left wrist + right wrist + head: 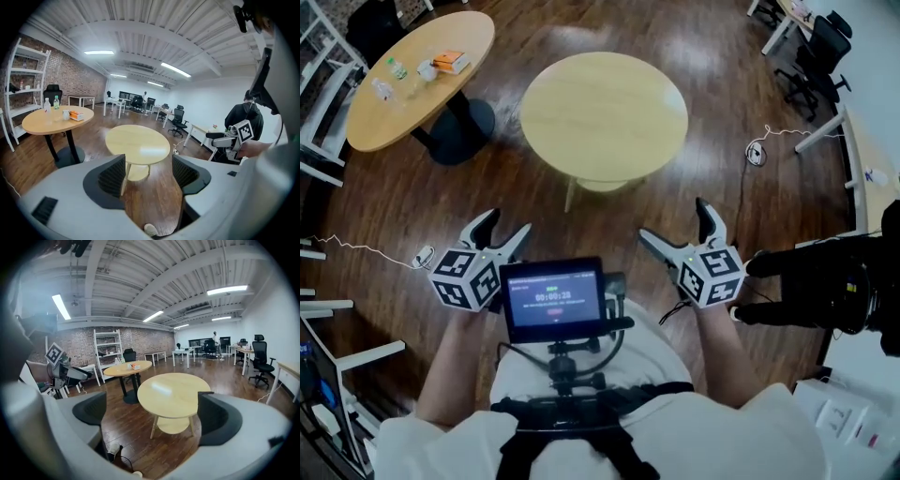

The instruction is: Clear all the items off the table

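The round light-wood table (605, 112) just ahead of me has a bare top; it also shows between the jaws as the same table (138, 143) (173, 390). At the far left stands an oval wooden table (417, 103) that carries an orange box (450, 63), a cup (425, 69) and two clear bottles (394, 67). My left gripper (506, 225) (149, 176) is held low over the floor, open and empty. My right gripper (674, 219) (152, 417) is level with it, also open and empty. Both are well short of either table.
A small monitor (553, 298) hangs at my chest. Cables (757, 150) trail on the wooden floor. Office chairs (816, 56) and white desks fill the far right. White shelving (23, 93) stands by the brick wall. A dark-clothed person (825, 281) is close on my right.
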### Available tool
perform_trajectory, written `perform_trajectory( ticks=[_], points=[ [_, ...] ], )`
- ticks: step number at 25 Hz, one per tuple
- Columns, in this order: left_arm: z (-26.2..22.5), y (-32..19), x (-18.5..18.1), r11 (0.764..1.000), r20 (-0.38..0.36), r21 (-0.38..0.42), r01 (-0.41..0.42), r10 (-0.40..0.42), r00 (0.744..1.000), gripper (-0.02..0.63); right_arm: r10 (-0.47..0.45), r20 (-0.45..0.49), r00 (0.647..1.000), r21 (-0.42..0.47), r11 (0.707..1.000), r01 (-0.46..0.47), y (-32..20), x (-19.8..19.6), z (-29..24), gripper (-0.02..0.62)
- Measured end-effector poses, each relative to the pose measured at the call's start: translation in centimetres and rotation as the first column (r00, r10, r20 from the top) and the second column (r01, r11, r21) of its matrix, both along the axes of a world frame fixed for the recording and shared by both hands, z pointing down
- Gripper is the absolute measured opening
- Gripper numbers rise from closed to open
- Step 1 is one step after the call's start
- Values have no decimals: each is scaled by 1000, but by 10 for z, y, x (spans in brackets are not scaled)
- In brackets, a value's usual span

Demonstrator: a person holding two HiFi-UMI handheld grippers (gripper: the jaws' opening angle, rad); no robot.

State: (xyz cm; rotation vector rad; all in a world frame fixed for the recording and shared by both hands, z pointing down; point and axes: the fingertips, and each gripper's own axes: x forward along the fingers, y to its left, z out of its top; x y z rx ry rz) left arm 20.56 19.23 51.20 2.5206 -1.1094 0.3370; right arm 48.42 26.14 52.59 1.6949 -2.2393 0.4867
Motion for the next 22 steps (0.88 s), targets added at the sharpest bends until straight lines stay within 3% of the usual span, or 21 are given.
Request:
perform_trajectory(
  ticks=[22],
  points=[
    [8,7,-21,999,0,-6,36,-36,999,317,-88,-27,996,-37,996,87,-3,-26,14,614]
  ],
)
